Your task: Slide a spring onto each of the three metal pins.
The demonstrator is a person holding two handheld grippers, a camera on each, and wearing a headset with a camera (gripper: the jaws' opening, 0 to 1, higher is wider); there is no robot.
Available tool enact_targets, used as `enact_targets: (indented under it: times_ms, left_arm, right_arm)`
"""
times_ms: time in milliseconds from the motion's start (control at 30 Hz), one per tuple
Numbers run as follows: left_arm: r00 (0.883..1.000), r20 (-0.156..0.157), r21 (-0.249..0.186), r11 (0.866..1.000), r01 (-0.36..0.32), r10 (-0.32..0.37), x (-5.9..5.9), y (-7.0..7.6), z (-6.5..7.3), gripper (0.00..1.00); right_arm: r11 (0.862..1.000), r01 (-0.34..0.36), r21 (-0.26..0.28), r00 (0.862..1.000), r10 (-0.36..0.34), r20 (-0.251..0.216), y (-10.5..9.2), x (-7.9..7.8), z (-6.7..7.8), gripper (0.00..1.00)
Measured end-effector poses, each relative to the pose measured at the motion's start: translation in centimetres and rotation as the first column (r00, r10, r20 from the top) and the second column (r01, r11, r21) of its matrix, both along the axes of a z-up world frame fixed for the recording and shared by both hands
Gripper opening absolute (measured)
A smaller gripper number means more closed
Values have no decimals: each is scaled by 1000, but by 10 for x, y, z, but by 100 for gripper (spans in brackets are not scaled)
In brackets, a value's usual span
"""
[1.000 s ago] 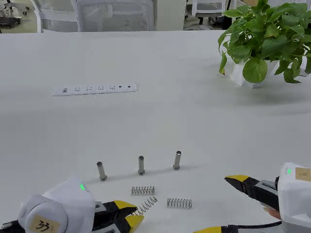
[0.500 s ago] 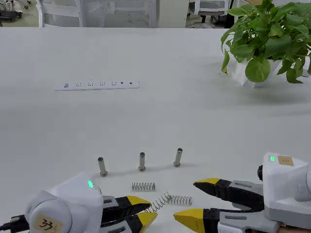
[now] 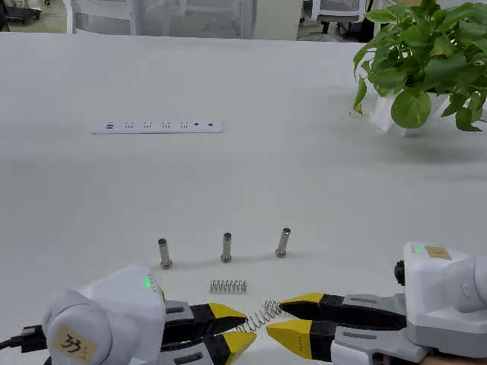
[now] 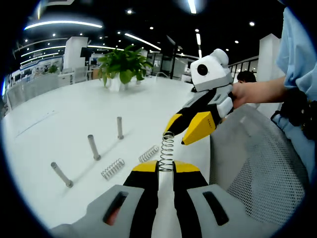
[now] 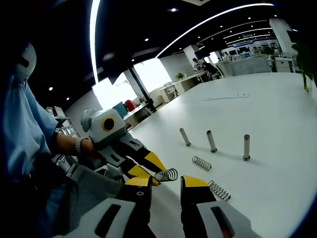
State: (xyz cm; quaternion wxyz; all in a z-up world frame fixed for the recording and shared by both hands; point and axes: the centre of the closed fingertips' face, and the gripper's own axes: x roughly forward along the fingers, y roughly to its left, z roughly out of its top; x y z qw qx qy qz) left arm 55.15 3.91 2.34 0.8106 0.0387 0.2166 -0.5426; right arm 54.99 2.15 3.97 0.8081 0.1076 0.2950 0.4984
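Three metal pins stand upright in a row on the white table: left pin (image 3: pixel 163 253), middle pin (image 3: pixel 226 247), right pin (image 3: pixel 283 242). My left gripper (image 3: pixel 245 328) is shut on one end of a spring (image 3: pixel 261 315), which sticks out past its tips (image 4: pixel 168 148). My right gripper (image 3: pixel 277 318) is open, its yellow-tipped jaws on either side of the spring's free end (image 5: pixel 166 174). A second spring (image 3: pixel 227 286) lies flat in front of the pins. A third spring (image 5: pixel 218 190) lies on the table nearby.
A white power strip (image 3: pixel 157 126) lies far back on the left. A potted green plant (image 3: pixel 422 53) stands at the back right. A person's hand and blue sleeve (image 4: pixel 297 54) hold the right gripper. The table's near edge meets a grey mesh chair (image 4: pixel 257 168).
The left gripper has closed on a spring and raised it off the table. The right gripper has moved left to that spring's free end, its jaws narrowing. The camera has shifted slightly.
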Motion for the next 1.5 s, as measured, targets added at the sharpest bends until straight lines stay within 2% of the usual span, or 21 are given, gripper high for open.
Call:
enact_targets:
  times_ms: [300, 700, 1033, 1300, 1500]
  left_arm:
    - [1000, -4, -4, 1000, 23, -23, -6, 1, 0, 7]
    - [999, -9, 4, 999, 50, -50, -11, 0, -1, 7]
    - [999, -8, 17, 999, 47, -47, -10, -4, -2, 7]
    - [998, -10, 21, 998, 56, -56, -11, -8, -1, 6]
    - [998, -9, 22, 998, 58, -58, -11, -8, -1, 6]
  right_arm:
    - [1000, 3, 29, 1000, -3, -14, 1, -1, 3, 12]
    - [999, -15, 29, 1000, 16, -17, 2, -5, 2, 7]
    - [998, -54, -38, 997, 56, 55, 8, -6, 12, 7]
    - [992, -98, -85, 988, 107, 109, 16, -8, 18, 6]
    - [990, -105, -97, 986, 117, 119, 16, -7, 18, 7]
